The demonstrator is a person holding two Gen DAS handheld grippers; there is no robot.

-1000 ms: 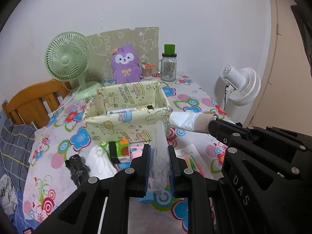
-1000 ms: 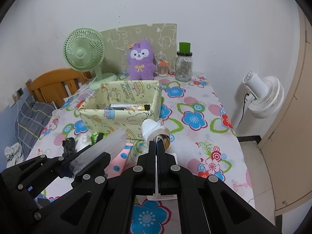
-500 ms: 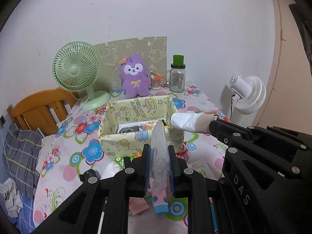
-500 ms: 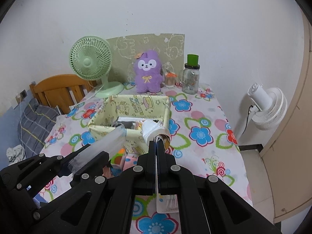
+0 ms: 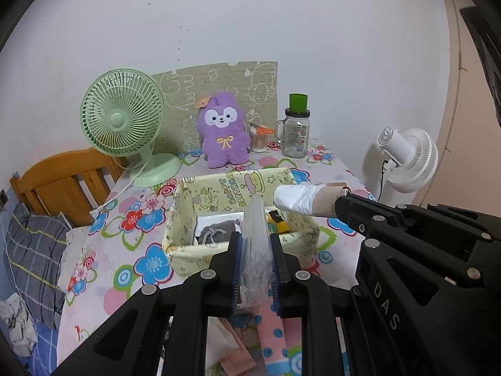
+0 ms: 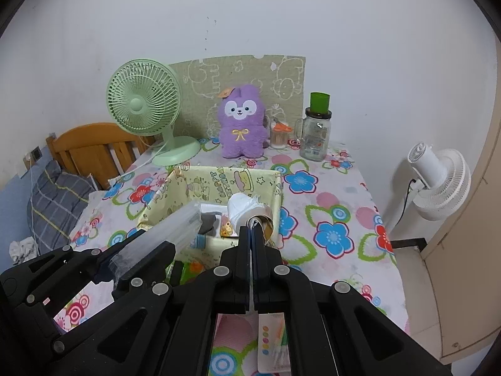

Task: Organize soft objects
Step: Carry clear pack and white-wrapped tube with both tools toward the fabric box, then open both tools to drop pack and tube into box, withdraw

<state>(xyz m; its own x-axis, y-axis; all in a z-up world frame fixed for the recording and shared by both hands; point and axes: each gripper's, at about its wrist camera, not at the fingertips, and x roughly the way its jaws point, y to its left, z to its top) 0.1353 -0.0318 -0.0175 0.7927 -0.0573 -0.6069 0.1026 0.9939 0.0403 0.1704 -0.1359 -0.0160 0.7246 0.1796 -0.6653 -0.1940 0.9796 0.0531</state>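
My left gripper [image 5: 256,244] is shut on a clear plastic packet [image 5: 256,247], held up just in front of the yellow cartoon-print fabric box [image 5: 188,252]. The packet also shows in the right wrist view [image 6: 162,238]. My right gripper [image 6: 252,228] is shut on a white roll on a cardboard core [image 6: 245,208], held over the box's right side [image 6: 277,194]; the roll also shows in the left wrist view [image 5: 302,200]. Inside the box lie a grey pouch [image 5: 216,230] and a yellow-black item [image 5: 278,219]. A purple plush [image 5: 223,131] sits behind the box.
A green desk fan [image 5: 122,119], a glass jar with green lid [image 5: 296,131] and a small cup [image 5: 259,139] stand at the back. A white floor fan [image 5: 407,156] is right of the flowered table. A wooden headboard [image 5: 59,178] and bedding lie left. Pink cloth [image 5: 275,338] lies below my grippers.
Both grippers have risen and moved forward with their loads toward the box. The box's inside now shows, and the items in front of it have dropped out of sight.
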